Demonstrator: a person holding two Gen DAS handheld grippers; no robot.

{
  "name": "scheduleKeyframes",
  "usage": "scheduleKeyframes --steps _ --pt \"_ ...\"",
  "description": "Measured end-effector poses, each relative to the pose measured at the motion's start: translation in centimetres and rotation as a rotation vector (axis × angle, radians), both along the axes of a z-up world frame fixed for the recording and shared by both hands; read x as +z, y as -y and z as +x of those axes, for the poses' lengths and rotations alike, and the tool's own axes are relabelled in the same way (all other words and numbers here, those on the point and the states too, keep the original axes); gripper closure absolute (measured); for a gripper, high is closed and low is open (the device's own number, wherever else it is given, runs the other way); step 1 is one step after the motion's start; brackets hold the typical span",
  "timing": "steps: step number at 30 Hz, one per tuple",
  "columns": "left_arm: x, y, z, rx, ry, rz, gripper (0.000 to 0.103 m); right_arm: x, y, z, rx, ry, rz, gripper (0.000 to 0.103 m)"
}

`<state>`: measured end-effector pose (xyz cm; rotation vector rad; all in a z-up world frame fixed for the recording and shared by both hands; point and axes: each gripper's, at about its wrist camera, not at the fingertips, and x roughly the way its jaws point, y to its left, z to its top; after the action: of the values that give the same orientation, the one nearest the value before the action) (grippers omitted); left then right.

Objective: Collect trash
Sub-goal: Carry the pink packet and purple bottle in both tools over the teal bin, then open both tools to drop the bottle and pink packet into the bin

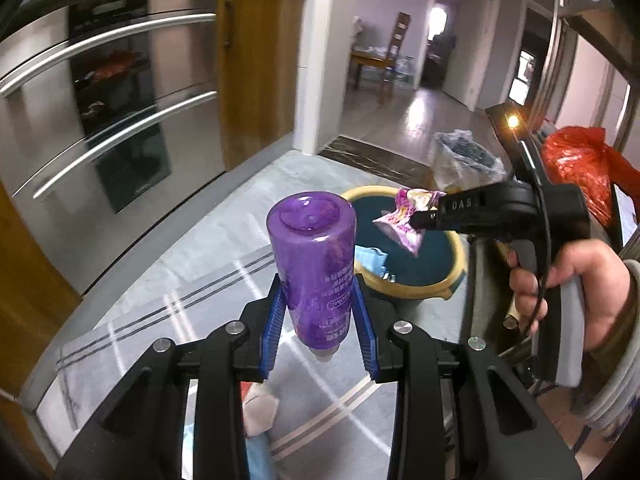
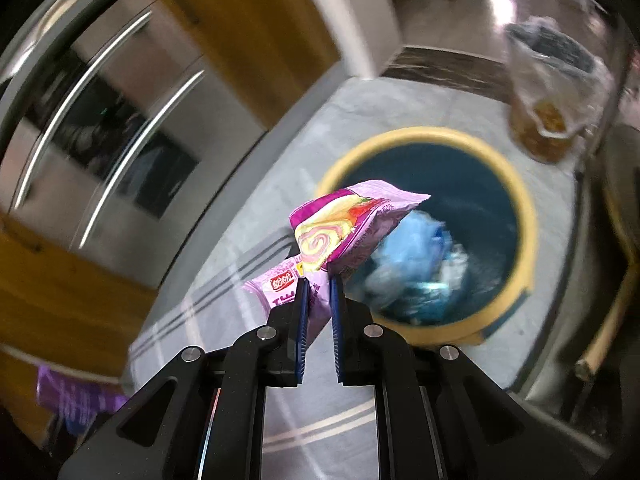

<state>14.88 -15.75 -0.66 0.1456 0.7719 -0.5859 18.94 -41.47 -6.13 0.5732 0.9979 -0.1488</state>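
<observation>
in the left wrist view, the left gripper (image 1: 318,300) sits at lower centre, its blue pads (image 1: 276,320) pressed against both sides of a purple plastic bottle (image 1: 314,264) held cap end toward the camera, base pointing away. at the right of that frame a hand (image 1: 576,284) grips the right gripper (image 1: 424,219), whose jaws pinch a pink snack wrapper (image 1: 404,220) above the round yellow-rimmed bin (image 1: 424,292). in the right wrist view the jaws stand narrow, clamping the wrapper at centre, with the bin's blue crumpled trash (image 2: 416,264) just behind it.
</observation>
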Motion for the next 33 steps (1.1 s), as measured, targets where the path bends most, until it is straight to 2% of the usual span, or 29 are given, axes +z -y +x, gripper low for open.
scheduleKeyframes --steps 5,11,20,24,33 --pt "-0.9 3.1 1.0 -0.057 -0.007 0.019 0.07 -1.6 3.3 0.2 -0.095 -0.048 0.021 0.091" --pt "-2.1 6.6 2.4 -0.108 -0.039 0.025 0.07 -2.8 4.8 0.5 -0.123 -0.089 0.028 0.091" --pt "-4.4 12.0 5.6 -0.179 -0.128 0.037 0.07 -5.0 7.1 1.0 -0.186 -0.146 0.068 0.091" --pt "-5.1 13.7 5.9 -0.219 -0.104 0.049 0.07 -6.1 8.1 1.3 -0.201 -0.173 0.051 0.091" --pt "-7.8 16.6 7.3 -0.268 -0.071 0.092 0.07 -8.0 9.5 1.9 -0.233 -0.2 0.104 0.091"
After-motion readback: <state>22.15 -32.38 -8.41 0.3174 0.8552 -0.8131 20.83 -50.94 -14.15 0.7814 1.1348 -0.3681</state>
